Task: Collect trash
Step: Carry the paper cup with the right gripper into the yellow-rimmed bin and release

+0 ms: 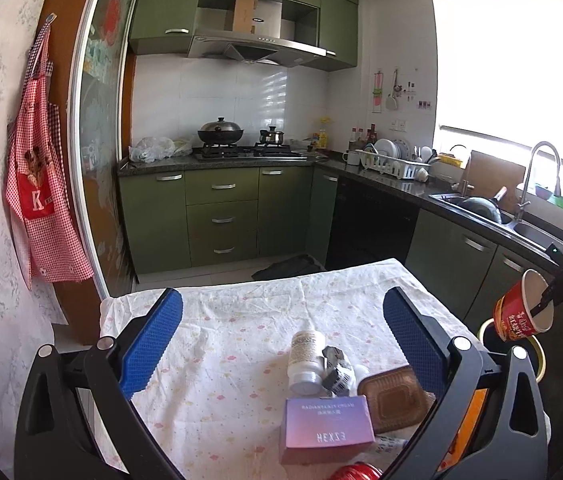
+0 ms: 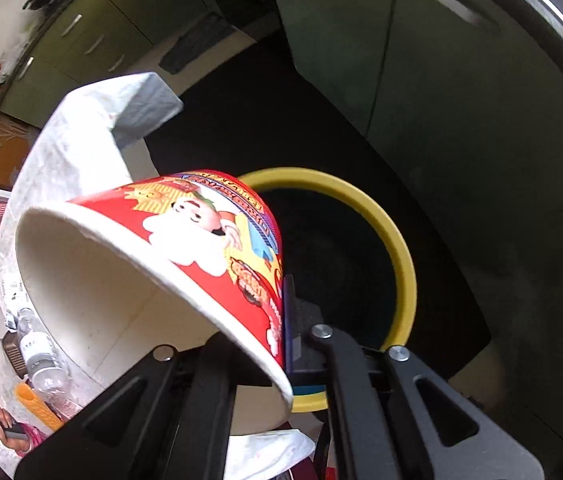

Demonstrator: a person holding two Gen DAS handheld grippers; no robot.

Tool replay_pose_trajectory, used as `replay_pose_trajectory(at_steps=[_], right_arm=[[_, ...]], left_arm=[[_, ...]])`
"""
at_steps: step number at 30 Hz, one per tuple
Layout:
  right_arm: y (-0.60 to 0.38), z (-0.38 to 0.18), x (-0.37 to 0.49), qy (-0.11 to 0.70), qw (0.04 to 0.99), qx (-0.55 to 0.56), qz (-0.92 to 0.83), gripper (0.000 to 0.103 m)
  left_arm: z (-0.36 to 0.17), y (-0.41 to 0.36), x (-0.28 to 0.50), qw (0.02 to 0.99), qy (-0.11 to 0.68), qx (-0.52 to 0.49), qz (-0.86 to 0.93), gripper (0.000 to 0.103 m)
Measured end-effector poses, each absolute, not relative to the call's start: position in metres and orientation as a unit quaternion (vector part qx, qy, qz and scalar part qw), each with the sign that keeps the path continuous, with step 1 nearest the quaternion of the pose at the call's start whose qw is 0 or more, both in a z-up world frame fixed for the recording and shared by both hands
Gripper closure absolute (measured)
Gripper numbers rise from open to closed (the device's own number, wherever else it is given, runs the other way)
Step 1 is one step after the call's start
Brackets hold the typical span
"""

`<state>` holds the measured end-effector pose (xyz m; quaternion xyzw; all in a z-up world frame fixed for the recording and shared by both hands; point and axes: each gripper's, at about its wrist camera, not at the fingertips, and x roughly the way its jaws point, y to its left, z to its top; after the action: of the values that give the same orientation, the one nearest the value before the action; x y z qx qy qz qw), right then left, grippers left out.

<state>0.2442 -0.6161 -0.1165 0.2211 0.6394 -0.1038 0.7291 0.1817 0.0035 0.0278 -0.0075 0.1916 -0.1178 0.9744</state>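
My left gripper (image 1: 281, 344) is open and empty above the table (image 1: 209, 320). Below it lie a white bottle (image 1: 305, 360), a crumpled dark wrapper (image 1: 335, 372), a brown plastic tray (image 1: 395, 398), a purple box (image 1: 327, 428) and a red can (image 1: 357, 473). My right gripper (image 2: 281, 312) is shut on the wall of a red paper noodle cup (image 2: 209, 248), tilted over the yellow-rimmed trash bin (image 2: 397, 248). The cup also shows in the left wrist view (image 1: 521, 312), right of the table, above the bin (image 1: 537, 354).
Green kitchen cabinets (image 1: 221, 216) and a counter with stove (image 1: 241, 150) stand behind the table. A sink with faucet (image 1: 537, 184) is on the right. A red apron (image 1: 41, 200) hangs on the left wall. A dark mat (image 1: 289, 266) lies on the floor.
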Motion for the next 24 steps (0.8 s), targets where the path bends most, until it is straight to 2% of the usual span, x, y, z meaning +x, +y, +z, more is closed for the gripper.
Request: replay_pose_trajectory(at_steps=[7, 8, 10, 12, 17, 24], right_arm=[[-0.64, -0.189, 0.226, 0.668, 0.695, 0.242, -0.11, 0.098], [-0.639, -0.194, 0.227, 0.669, 0.695, 0.241, -0.109, 0.096], [-0.637, -0.202, 0.23, 0.671, 0.692, 0.244, -0.105, 0.084], [-0.635, -0.206, 0.231, 0.669, 0.695, 0.243, -0.103, 0.076], [-0.63, -0.179, 0.238, 0.644, 0.719, 0.246, -0.088, 0.075], [-0.6, -0.136, 0.203, 0.582, 0.776, 0.24, -0.044, 0.071]], left_arm=[[0.035, -0.015, 0.12, 0.969, 0.206, 0.01, -0.139, 0.004], [0.034, -0.018, 0.113, 0.967, 0.211, 0.012, -0.141, 0.004], [0.033, -0.022, 0.102, 0.965, 0.219, 0.016, -0.142, 0.004], [0.03, -0.024, 0.093, 0.964, 0.225, 0.015, -0.142, 0.004], [0.024, -0.025, 0.084, 0.958, 0.246, 0.009, -0.149, 0.004], [0.013, -0.03, 0.074, 0.947, 0.282, 0.02, -0.154, 0.004]])
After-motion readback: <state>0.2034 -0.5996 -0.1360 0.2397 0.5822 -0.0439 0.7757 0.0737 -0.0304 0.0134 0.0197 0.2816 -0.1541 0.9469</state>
